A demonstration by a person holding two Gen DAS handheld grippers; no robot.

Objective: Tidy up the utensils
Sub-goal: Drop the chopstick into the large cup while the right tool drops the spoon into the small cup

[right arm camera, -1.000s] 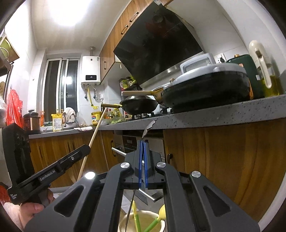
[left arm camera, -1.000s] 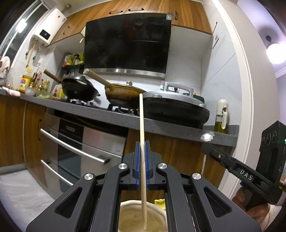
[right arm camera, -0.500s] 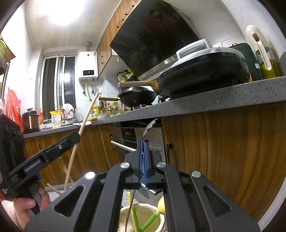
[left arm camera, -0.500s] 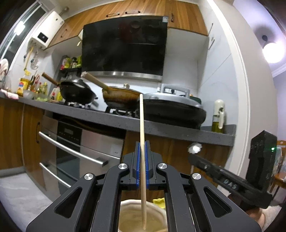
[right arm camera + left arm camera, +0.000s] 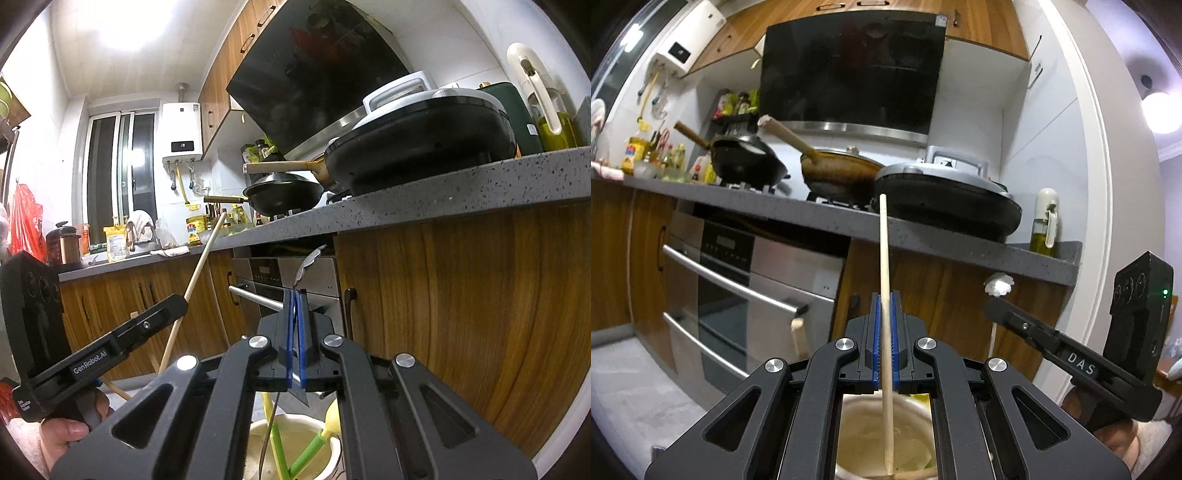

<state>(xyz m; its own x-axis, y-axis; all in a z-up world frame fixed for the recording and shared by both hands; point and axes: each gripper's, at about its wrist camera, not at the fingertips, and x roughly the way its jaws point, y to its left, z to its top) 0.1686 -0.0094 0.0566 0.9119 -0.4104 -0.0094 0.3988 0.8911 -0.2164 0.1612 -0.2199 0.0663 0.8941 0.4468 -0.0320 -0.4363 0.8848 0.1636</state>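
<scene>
So the left gripper [image 5: 885, 341] has its blue pads clamped tight on a wooden chopstick [image 5: 884, 280], which stands nearly upright: its top pokes out toward 12 o'clock above the jaws and its lower end drops at 6 o'clock into the cream utensil pot [image 5: 864, 435] right below. The right gripper [image 5: 295, 341] is squeezed closed on a thin metal utensil [image 5: 308, 260], maybe a spoon or fork, hard to tell; its curved tip sticks up at about 12 o'clock and the thin stem runs down at 6 o'clock toward the same pot [image 5: 330, 454]. Inside that pot there are green-and-yellow plastic utensils [image 5: 306, 448] leaning toward 1 o'clock. In the right wrist view the left gripper sits over at 9 o'clock, with a hand [image 5: 70, 434] on its grip. Dark counter [image 5: 831, 218] with pans runs across behind both.
</scene>
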